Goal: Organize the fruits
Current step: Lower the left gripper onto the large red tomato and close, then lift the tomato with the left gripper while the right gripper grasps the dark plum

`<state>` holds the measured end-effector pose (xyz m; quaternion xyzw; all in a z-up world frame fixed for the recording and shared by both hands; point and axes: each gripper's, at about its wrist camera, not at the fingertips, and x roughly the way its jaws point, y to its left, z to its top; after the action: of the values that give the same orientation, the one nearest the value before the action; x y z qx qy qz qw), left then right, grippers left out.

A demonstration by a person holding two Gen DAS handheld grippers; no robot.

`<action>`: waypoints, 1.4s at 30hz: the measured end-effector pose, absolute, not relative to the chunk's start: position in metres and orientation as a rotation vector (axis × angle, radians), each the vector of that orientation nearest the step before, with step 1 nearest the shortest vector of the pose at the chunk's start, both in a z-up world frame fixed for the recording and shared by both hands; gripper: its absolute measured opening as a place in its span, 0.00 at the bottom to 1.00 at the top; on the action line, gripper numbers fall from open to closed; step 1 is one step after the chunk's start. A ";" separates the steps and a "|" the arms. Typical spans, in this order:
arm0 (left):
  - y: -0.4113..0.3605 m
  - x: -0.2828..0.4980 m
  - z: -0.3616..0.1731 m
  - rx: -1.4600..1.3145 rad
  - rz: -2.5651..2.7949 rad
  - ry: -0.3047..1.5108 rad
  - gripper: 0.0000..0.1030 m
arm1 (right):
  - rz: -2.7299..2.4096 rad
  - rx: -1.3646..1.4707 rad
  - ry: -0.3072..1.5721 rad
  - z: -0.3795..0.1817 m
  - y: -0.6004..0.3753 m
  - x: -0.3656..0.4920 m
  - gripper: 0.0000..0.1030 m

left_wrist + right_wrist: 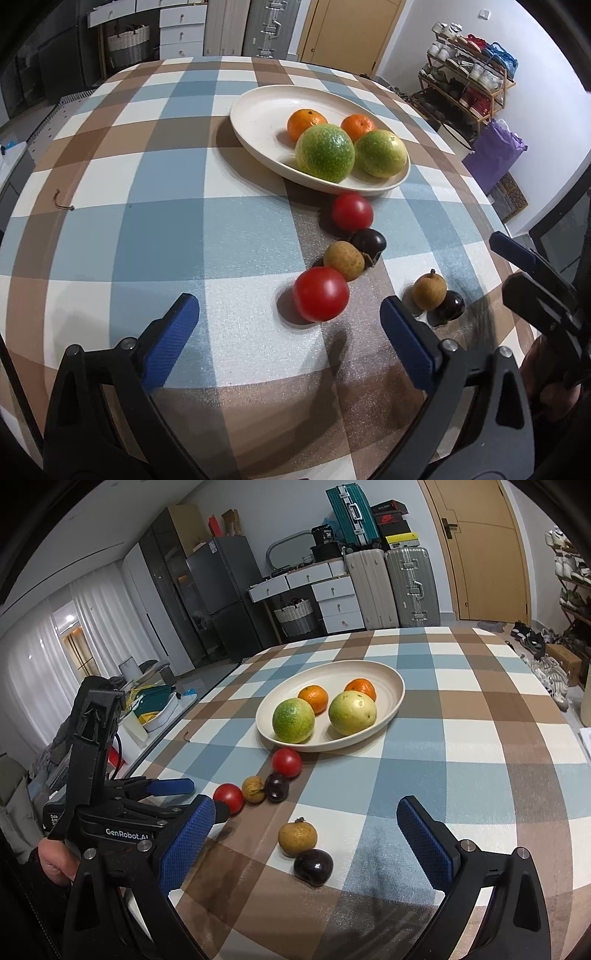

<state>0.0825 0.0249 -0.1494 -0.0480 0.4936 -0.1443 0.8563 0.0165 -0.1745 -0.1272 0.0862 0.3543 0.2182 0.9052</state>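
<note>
The left claw [290, 325] is hovering low over the checked surface [147, 184] with its blue pads spread wide and nothing between them. A red tomato [320, 294] is sitting just ahead of it, nearer the right-side pad. The right claw [306, 834] is likewise gaping apart and empty, with a brown longan [297, 839] and a dark plum [313, 867] lying touching each other on the surface in the gap ahead of its pads.

Further along, a loose row of small fruit is running toward the dish: the near tomato, a second longan [344, 260] pressed against it, a second dark plum [368, 242] touching that longan, and a second tomato [351, 211] lying just beside the rim of the cream oval plate [258, 110]. The plate is holding four fruits: two green-yellow citrus at its near side, the speckled one [325, 153] on the left and the paler one [381, 153] on the right, and two mandarins [306, 122] behind them.

In the right wrist view the left claw is showing at the left edge, held in a hand [55, 860], beside the near tomato.
</note>
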 end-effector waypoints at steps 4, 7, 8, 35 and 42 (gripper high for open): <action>0.025 0.086 -0.152 -0.117 -0.324 1.035 0.95 | 0.445 0.191 0.746 -0.132 -0.177 0.018 0.98; 0.024 0.087 -0.152 -0.125 -0.341 1.032 0.91 | 0.442 0.201 0.758 -0.136 -0.178 0.021 0.98; 0.023 0.087 -0.152 -0.121 -0.343 1.031 0.90 | 0.442 0.204 0.762 -0.137 -0.178 0.022 0.98; 0.023 0.078 -0.151 -0.154 -0.466 1.012 0.28 | 0.428 0.209 0.758 -0.136 -0.181 0.016 0.98; 0.027 0.072 -0.142 -0.149 -0.460 0.993 0.28 | 0.431 0.203 0.752 -0.133 -0.183 0.012 0.98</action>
<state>0.0725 0.0265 -0.1424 -0.0709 0.4715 -0.2184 0.8514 0.0125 -0.1829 -0.1331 0.0979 0.3638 0.2085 0.9026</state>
